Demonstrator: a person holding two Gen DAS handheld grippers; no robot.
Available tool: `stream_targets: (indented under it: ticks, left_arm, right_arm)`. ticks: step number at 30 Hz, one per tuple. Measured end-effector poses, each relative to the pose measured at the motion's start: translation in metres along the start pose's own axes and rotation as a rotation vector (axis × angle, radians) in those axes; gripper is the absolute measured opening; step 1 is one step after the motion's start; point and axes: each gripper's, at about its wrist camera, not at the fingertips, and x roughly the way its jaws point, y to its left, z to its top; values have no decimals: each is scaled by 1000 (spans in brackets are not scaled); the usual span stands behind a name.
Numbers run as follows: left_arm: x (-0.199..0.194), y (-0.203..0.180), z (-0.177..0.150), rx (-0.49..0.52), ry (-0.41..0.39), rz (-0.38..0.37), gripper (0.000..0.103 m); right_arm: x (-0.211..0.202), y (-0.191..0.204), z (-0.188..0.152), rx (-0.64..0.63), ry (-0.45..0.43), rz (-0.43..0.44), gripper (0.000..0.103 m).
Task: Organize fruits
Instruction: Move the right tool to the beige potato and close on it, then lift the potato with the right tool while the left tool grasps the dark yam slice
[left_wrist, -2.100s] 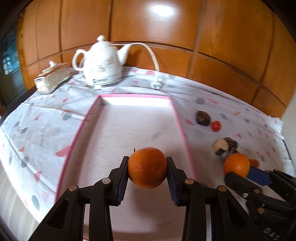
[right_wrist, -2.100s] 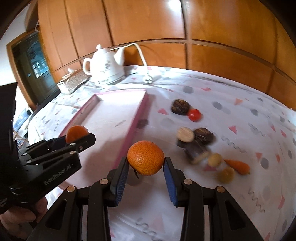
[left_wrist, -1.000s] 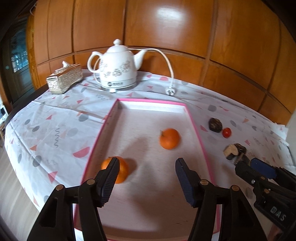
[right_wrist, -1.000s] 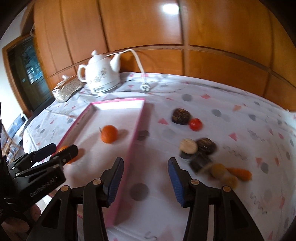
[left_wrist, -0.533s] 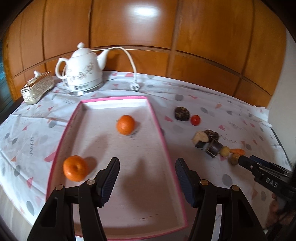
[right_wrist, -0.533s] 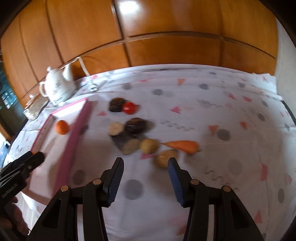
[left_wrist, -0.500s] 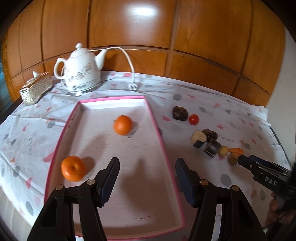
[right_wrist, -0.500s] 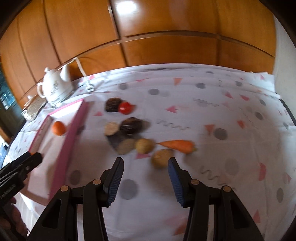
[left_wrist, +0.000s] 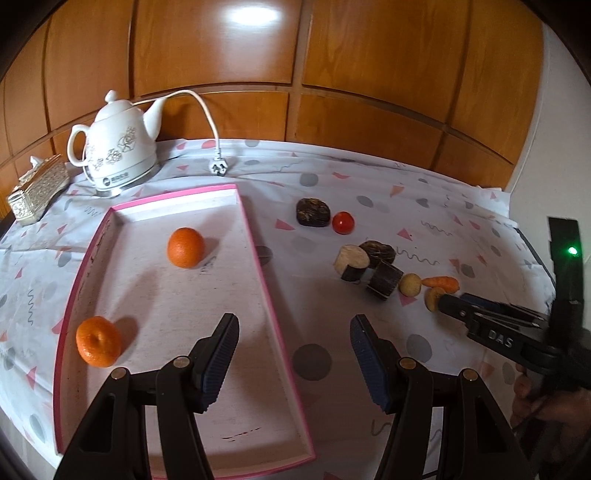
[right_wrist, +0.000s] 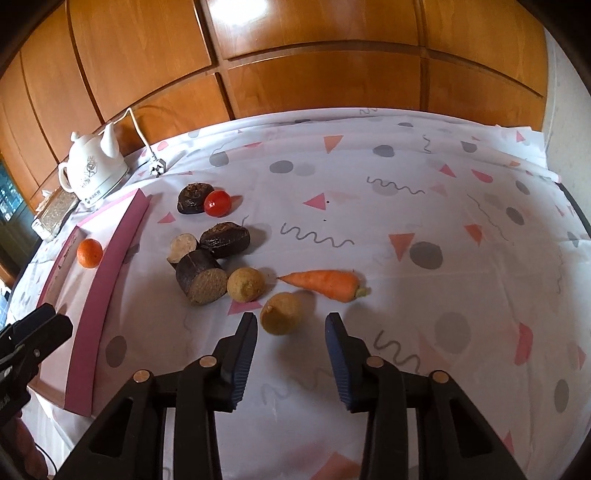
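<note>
Through the left wrist camera we see our left gripper (left_wrist: 291, 339) spread wide with nothing between its pads, hovering over the near right part of the pink-rimmed tray (left_wrist: 258, 266). Two oranges lie in the tray: one (left_wrist: 185, 247) toward the far end, the other (left_wrist: 98, 341) near the left rim, well apart. To the right, on the patterned tablecloth (left_wrist: 369, 184), sit a dark lump (left_wrist: 313, 211) touching a cherry tomato (left_wrist: 343, 222), then cut dark-skinned pieces (left_wrist: 351, 262), a small potato (left_wrist: 410, 284) and a carrot (left_wrist: 440, 283). Our right gripper (left_wrist: 448, 301) comes in from the right, its tips at a second potato (left_wrist: 432, 298). A white kettle (left_wrist: 116, 158) stands behind the tray.

Through the right wrist camera we see the right gripper (right_wrist: 290, 332) released, its fingers parted on either side of that potato (right_wrist: 281, 313), which rests on the cloth just ahead of the pads, nearer the left one. The carrot (right_wrist: 323, 284) lies just beyond, and one orange (right_wrist: 89, 252) shows inside the tray (right_wrist: 110, 258) at left.
</note>
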Motion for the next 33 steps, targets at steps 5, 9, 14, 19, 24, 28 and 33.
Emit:
stream_targets:
  ticks: [5, 9, 14, 19, 24, 28, 33]
  left_arm:
    - [4, -3, 2, 3, 8, -15, 63]
    - [9, -6, 3, 0, 23, -31, 63]
    - [15, -14, 8, 6, 30, -46, 63]
    - [30, -23, 13, -2, 60, -70, 63]
    - [49, -37, 19, -6, 104, -114, 55]
    - [62, -50, 26, -1, 110, -123, 53]
    - [78, -62, 30, 30, 114, -121, 53]
  right_arm:
    - [10, 2, 5, -8, 17, 8, 38]
    - [18, 0, 8, -4, 30, 4, 36]
    - [21, 2, 9, -34, 28, 1, 28]
    - [16, 0, 5, -49, 32, -3, 28]
    - [14, -2, 3, -56, 32, -4, 28]
    - [15, -3, 3, -56, 32, -1, 28]
    - [15, -3, 4, -58, 34, 1, 28]
